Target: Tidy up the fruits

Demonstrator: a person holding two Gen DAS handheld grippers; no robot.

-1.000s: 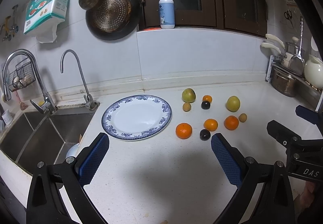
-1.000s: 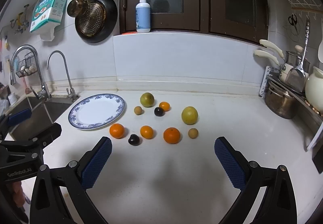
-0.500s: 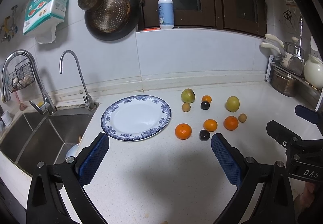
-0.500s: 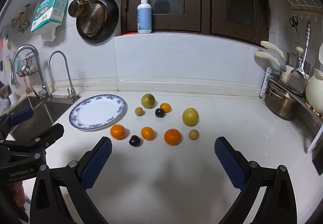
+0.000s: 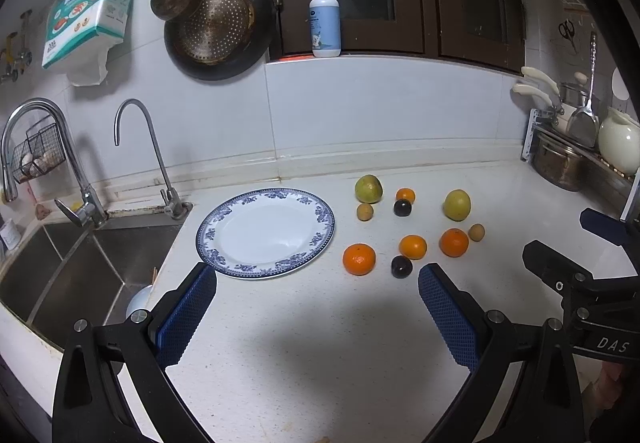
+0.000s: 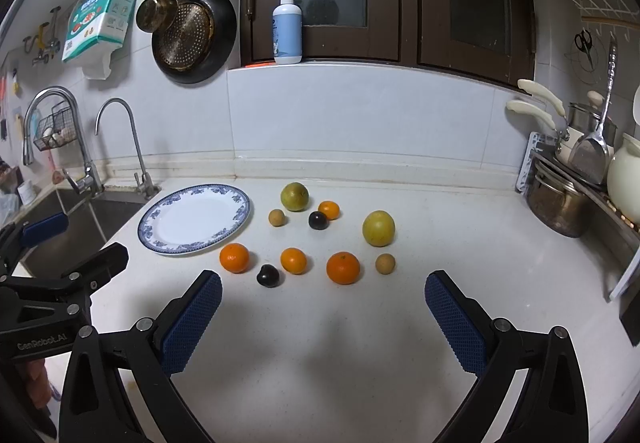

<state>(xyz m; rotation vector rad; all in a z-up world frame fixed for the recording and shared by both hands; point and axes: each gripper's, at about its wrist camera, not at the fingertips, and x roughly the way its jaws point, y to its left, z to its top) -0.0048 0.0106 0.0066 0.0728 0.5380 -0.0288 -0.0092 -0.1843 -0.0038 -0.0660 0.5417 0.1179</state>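
A blue-rimmed white plate [image 5: 323,211] [image 6: 244,203] lies bare on the white counter beside the sink. To its right lie several loose fruits: oranges [image 5: 359,259] [image 6: 343,268], two green-yellow round fruits [image 5: 368,188] [image 6: 378,228], two dark plums [image 5: 401,266] [image 6: 268,275] and small tan fruits [image 5: 476,232] [image 6: 385,264]. My left gripper [image 5: 316,299] is open and empty, above the counter in front of the plate. My right gripper [image 6: 322,303] is open and empty, in front of the fruits.
A steel sink [image 5: 60,263] with two taps [image 5: 132,131] is at the left. A metal pot [image 6: 560,203], a cream jug and utensils stand at the right. Pans [image 6: 192,35] hang on the wall; a soap bottle [image 6: 287,31] stands on the sill.
Both grippers have drifted slightly; the view shifts a little. No fruit has moved and both grippers stay open.
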